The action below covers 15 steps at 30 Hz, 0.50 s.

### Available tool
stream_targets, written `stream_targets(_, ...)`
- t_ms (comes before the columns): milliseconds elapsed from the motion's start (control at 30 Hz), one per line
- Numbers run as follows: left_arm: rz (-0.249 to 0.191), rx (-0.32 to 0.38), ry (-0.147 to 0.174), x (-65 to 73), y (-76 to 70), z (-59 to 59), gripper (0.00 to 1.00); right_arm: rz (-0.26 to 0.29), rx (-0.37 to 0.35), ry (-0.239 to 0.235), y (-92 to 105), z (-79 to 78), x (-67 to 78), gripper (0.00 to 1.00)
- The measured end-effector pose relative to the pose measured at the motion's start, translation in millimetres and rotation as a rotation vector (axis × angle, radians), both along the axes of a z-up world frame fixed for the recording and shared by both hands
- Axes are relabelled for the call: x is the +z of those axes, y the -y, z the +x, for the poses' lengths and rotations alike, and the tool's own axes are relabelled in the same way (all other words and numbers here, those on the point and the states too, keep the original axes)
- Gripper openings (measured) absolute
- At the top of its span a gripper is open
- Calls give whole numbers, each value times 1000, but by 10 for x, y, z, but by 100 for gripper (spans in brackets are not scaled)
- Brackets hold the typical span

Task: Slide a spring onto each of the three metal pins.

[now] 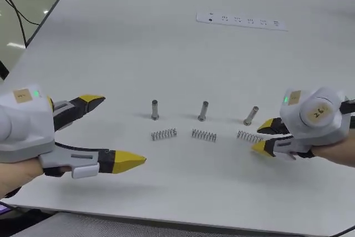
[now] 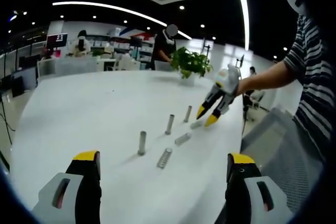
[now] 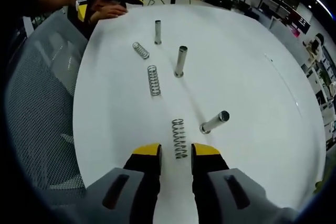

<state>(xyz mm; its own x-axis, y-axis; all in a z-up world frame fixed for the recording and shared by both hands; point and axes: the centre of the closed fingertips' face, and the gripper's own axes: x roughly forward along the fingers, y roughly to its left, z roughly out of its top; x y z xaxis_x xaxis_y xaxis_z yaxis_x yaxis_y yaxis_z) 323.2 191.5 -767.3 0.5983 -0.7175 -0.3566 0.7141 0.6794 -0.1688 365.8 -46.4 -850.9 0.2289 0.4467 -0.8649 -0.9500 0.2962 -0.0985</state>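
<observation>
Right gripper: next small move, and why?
Probably close the right gripper on the nearest spring: its open jaws straddle that spring's near end, the spring lies flat on the table, and the pin beside it is bare.

Three pins stand in a row across the table (image 1: 166,54): left pin (image 1: 155,109), middle pin (image 1: 203,111), right pin (image 1: 251,116), the last leaning; before each lies a spring: left spring (image 1: 163,134), middle spring (image 1: 204,135), right spring (image 1: 248,136); a power strip (image 1: 241,20) lies well behind; the left gripper (image 1: 125,130) is left of the row; the right gripper (image 1: 256,138) is at the right spring's outer end.
</observation>
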Motion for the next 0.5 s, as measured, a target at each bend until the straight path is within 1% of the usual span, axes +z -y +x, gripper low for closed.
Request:
stream_targets(133, 1, -1, -1, -4, -9, 6, 98, -21, 18, -1, 17, 4, -37, 19)
stream_targets(433, 9, -8, -2, -21, -2, 7, 98, -35, 32, -8, -22, 44, -74, 16)
stream_targets(500, 10, -7, -3, -23, -7, 7, 98, -42, 36, -1, -20, 63, -83, 17)
